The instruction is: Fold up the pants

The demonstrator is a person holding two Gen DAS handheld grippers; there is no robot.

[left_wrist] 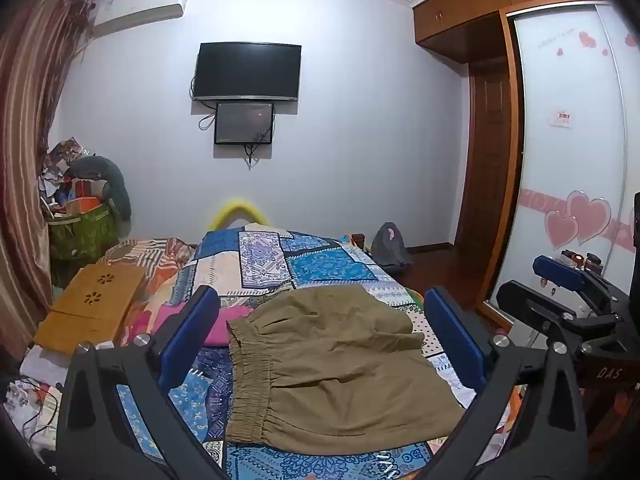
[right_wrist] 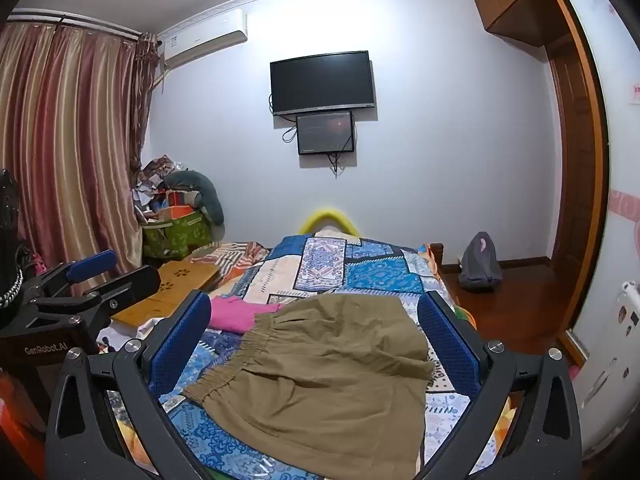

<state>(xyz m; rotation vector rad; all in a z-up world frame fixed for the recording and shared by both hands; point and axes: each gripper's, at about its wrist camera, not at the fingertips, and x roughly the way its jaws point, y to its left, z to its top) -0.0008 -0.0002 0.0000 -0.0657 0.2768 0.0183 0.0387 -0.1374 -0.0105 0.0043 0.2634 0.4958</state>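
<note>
Khaki pants (left_wrist: 332, 368) lie folded on the patchwork bed cover (left_wrist: 280, 264), elastic waistband to the left. They also show in the right wrist view (right_wrist: 328, 368). My left gripper (left_wrist: 320, 320) is open and empty, held above the pants with its blue pads either side. My right gripper (right_wrist: 314, 324) is open and empty above the same pants. The right gripper also shows at the right edge of the left wrist view (left_wrist: 560, 280), and the left gripper at the left edge of the right wrist view (right_wrist: 104, 272).
A pink garment (right_wrist: 232, 312) lies just beyond the waistband. A wooden lap tray (left_wrist: 92, 304) rests on the bed's left side. A green bin of clutter (left_wrist: 80, 228) stands by the curtain. A grey bag (right_wrist: 480, 260) sits on the floor by the wardrobe (left_wrist: 568, 160).
</note>
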